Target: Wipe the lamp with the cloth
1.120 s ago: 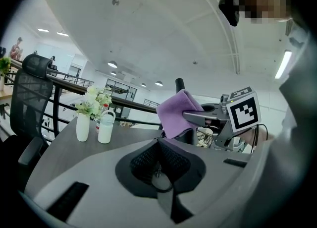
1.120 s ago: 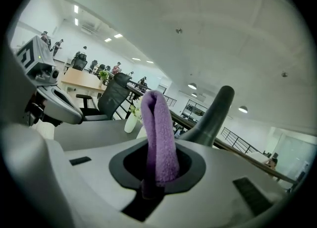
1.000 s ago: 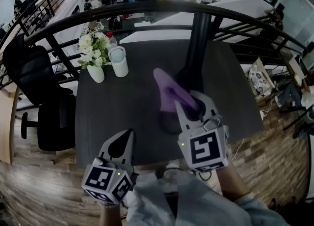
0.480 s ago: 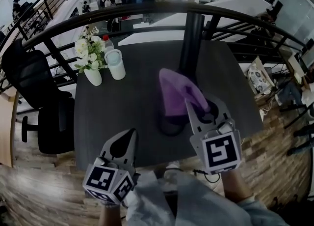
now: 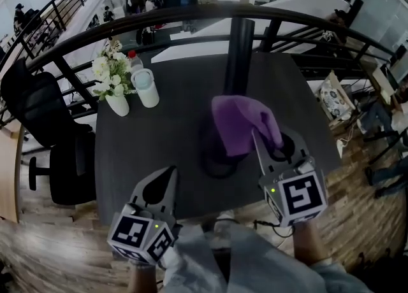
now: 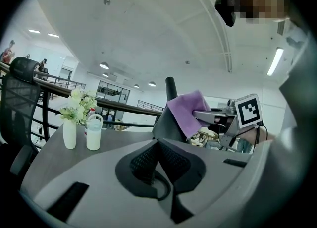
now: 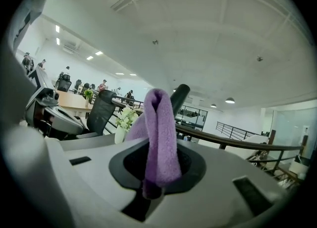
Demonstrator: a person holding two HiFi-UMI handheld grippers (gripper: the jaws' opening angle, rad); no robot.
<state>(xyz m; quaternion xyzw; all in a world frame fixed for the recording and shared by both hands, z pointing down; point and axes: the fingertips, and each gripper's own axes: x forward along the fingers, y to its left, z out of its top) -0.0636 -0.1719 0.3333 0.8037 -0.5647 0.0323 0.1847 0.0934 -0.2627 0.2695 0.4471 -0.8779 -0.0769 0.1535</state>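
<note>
Dark table (image 5: pixel 146 151) — lamp (image 5: pixel 237 56) partly hidden by the cloth (image 5: pixel 242 123) clamped in right gripper (image 5: pixel 261 139); left gripper (image 5: pixel 167 174) closed, empty.

The cloth (image 5: pixel 245 123) is purple fleece, matt and napped. The lamp (image 5: pixel 237 56) is black and smooth. The table (image 5: pixel 159 145) has a dark, matt wood-grain top. The left gripper (image 6: pixel 158 145) is matt grey plastic with ribbed black pads (image 6: pixel 143 160).

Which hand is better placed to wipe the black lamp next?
The right. The right tongs clamp the purple fleece cloth close by the black pole lamp; the left tongs are shut, empty, back at the near edge of the dark table.
</note>
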